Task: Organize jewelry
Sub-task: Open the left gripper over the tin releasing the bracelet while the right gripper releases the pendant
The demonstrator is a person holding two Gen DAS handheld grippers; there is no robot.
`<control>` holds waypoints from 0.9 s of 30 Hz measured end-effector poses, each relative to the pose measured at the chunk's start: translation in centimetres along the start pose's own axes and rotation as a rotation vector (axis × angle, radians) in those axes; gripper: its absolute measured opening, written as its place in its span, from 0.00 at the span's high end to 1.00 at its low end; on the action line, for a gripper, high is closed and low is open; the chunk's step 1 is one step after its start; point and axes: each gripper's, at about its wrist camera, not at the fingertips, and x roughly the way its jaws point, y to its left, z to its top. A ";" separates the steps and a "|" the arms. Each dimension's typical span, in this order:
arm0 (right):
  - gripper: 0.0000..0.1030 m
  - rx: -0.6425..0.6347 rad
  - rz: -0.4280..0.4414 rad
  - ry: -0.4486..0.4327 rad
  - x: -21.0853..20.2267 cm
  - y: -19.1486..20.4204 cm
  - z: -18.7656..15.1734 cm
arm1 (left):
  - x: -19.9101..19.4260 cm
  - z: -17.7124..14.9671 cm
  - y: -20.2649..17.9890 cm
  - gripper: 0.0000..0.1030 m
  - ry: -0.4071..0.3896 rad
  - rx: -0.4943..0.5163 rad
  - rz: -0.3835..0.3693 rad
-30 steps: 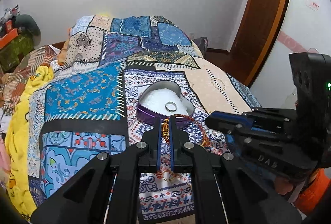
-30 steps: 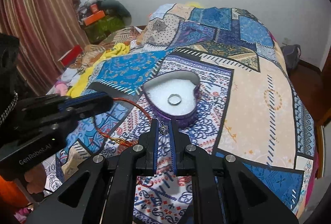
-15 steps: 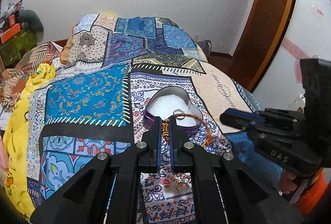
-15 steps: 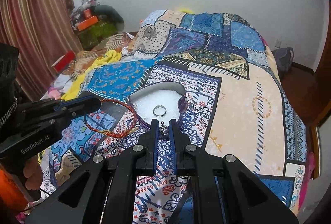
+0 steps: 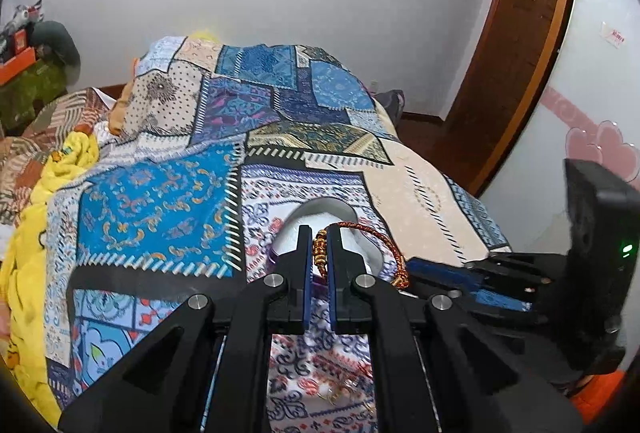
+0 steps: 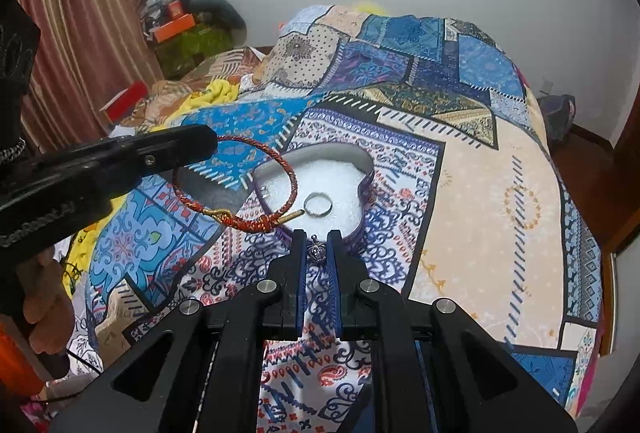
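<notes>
A purple heart-shaped box [image 6: 366, 189] with white lining lies open on the patterned bed; a silver ring [image 6: 318, 203] rests inside. My left gripper [image 5: 319, 245] is shut on a red braided bracelet [image 5: 390, 247] with gold beads, held in the air over the box's near edge; the bracelet also shows in the right wrist view [image 6: 248, 189], hanging from the left gripper [image 6: 208, 143]. My right gripper [image 6: 318, 247] is shut on a small silver pendant [image 6: 318, 252] just before the box. In the left wrist view the box [image 5: 320, 209] is partly hidden by my fingers.
The patchwork quilt [image 6: 480, 173] covers the bed, which drops off at the right toward a wooden door [image 5: 516, 33]. A yellow blanket [image 5: 24, 233] and clutter lie left. Small loose gold jewelry [image 5: 344, 391] lies on the quilt below my left gripper.
Both grippers have risen and drawn back from the bed. The bracelet has lifted off the quilt and now hangs over the box's left side. The pendant stays gripped.
</notes>
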 end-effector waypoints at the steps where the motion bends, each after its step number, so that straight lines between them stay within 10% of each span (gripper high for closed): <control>1: 0.91 0.002 -0.003 -0.007 -0.2 -0.2 0.2 | 0.2 0.2 0.1 0.95 -0.004 0.003 0.009; 27: 0.91 0.005 0.028 0.038 3.8 -1.0 1.7 | 6.7 0.8 0.9 0.95 0.050 0.074 0.095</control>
